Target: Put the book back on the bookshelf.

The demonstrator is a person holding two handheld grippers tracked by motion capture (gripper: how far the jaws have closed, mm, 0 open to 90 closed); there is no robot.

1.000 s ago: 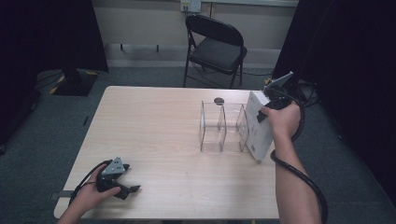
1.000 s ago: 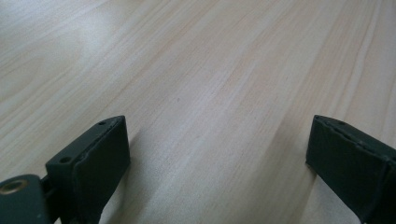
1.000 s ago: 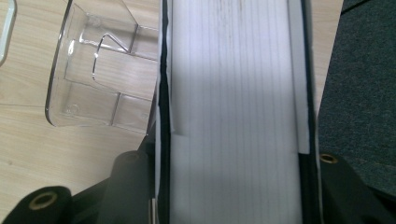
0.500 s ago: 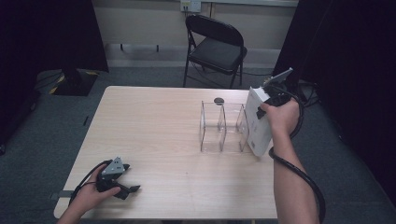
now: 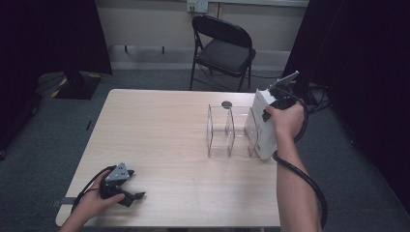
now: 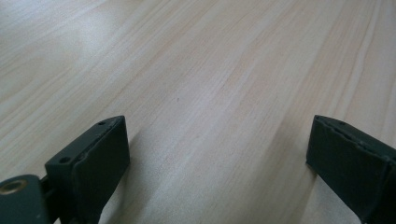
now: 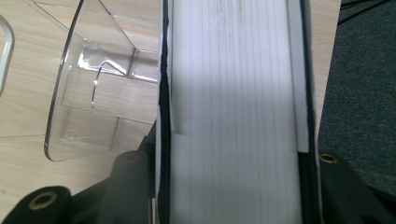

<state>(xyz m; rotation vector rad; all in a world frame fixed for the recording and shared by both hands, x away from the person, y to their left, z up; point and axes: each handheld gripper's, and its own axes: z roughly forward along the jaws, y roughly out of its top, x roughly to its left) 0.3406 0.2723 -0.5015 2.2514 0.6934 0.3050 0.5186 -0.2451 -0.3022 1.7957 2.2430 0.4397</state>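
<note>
Right gripper (image 5: pixel 276 98) is clamping a white book (image 5: pixel 263 126) across its thickness; in the right gripper view the page edges (image 7: pixel 233 107) are running straight between the two black jaws, which are pressing both covers.

Book is standing on edge at the right end of the clear acrylic rack (image 5: pixel 229 131), touching or just beside its rightmost divider — cannot tell which. Long axis is running near-to-far, top tilting slightly left toward the rack.

The empty slots are lying to the left of the book, so the coming move likely turns on shifting it leftward and lowering it between the dividers.

Right hand (image 5: pixel 286 118) is gripping from above, forearm reaching in from the near edge, cable looping beside it.

Left gripper (image 5: pixel 121 186) is resting on the table (image 5: pixel 159 125) at the near left corner, jaws apart with nothing between them, well apart from the rack. Right hand is far nearer.
</note>
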